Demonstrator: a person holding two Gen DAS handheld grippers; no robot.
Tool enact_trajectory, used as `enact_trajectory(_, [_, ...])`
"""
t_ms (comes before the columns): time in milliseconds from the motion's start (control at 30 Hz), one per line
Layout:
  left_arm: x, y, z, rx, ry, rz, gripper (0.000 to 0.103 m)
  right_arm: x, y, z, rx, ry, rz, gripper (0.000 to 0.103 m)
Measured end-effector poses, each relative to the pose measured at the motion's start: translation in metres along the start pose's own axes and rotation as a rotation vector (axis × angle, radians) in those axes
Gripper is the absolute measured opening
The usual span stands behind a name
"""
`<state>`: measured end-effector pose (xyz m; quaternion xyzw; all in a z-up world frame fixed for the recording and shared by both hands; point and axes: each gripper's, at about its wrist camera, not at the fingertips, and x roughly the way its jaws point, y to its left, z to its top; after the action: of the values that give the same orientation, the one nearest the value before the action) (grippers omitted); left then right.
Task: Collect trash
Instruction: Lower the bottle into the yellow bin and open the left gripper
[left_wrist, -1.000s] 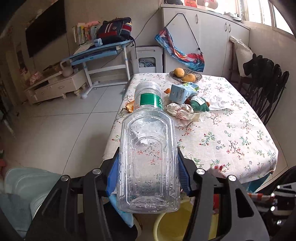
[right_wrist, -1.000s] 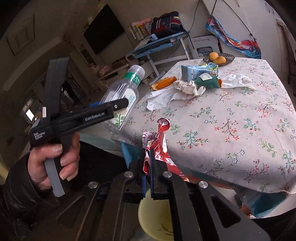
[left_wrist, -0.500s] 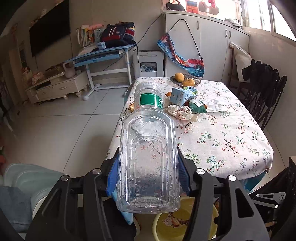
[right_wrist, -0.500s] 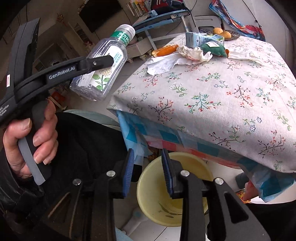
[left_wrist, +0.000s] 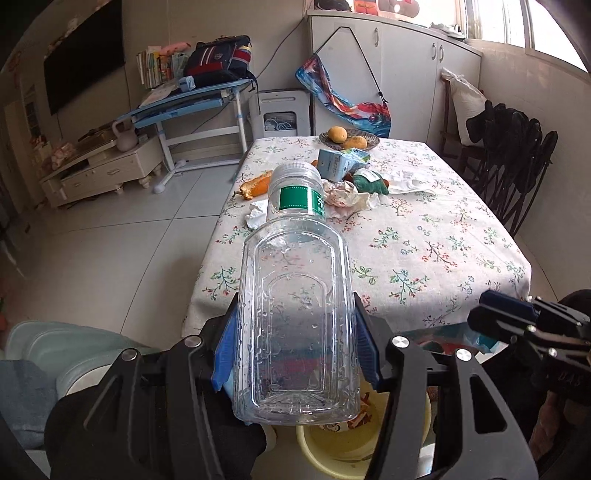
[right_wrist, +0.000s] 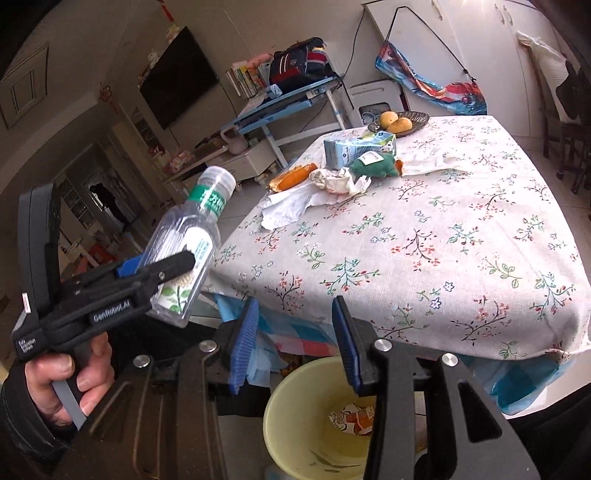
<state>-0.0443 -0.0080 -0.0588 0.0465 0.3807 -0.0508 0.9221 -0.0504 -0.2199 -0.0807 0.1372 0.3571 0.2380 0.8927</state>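
My left gripper (left_wrist: 295, 350) is shut on a clear empty plastic bottle (left_wrist: 295, 314) with a green label, held above the yellow bin (left_wrist: 332, 446). In the right wrist view the same bottle (right_wrist: 184, 251) hangs left of the table edge. My right gripper (right_wrist: 295, 332) stands over the yellow bin (right_wrist: 295, 417) with its jaws opening and nothing between them. A crumpled red and white wrapper (right_wrist: 351, 419) lies inside the bin. More trash sits on the floral table (right_wrist: 424, 240): crumpled paper (right_wrist: 332, 181), white tissue (right_wrist: 291, 206), a blue carton (right_wrist: 354, 147), an orange wrapper (right_wrist: 291, 177).
A dish of fruit (right_wrist: 399, 122) stands at the table's far end, a green plush toy (right_wrist: 376, 164) beside the carton. Dark chairs (left_wrist: 517, 155) line the right side. A blue desk (left_wrist: 192, 103) and a low cabinet (left_wrist: 99, 173) stand beyond open tiled floor.
The right gripper opened and let go of the red wrapper, which now lies in the bin. The left gripper brought the bottle closer over the bin.
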Motion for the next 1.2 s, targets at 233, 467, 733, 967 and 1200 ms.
enact_trajectory(233, [0.007, -0.034, -0.039, 0.107, 0.127, -0.083, 0.053, -0.011, -0.004, 0.006, -0.005, -0.062, -0.116, 0.055])
enact_trajectory(467, [0.036, -0.074, -0.086, 0.281, 0.34, -0.12, 0.053, -0.011, 0.011, 0.011, -0.128, -0.069, -0.302, 0.065])
enact_trajectory(733, [0.05, -0.077, -0.101, 0.313, 0.41, -0.09, 0.055, -0.014, 0.024, 0.017, -0.209, -0.082, -0.386, 0.073])
enact_trajectory(967, [0.047, -0.072, -0.093, 0.281, 0.37, -0.081, 0.055, -0.021, 0.038, 0.022, -0.249, -0.098, -0.403, 0.074])
enact_trajectory(1200, [0.038, -0.062, -0.079, 0.221, 0.288, -0.057, 0.059, -0.032, 0.058, 0.027, -0.291, -0.119, -0.393, 0.077])
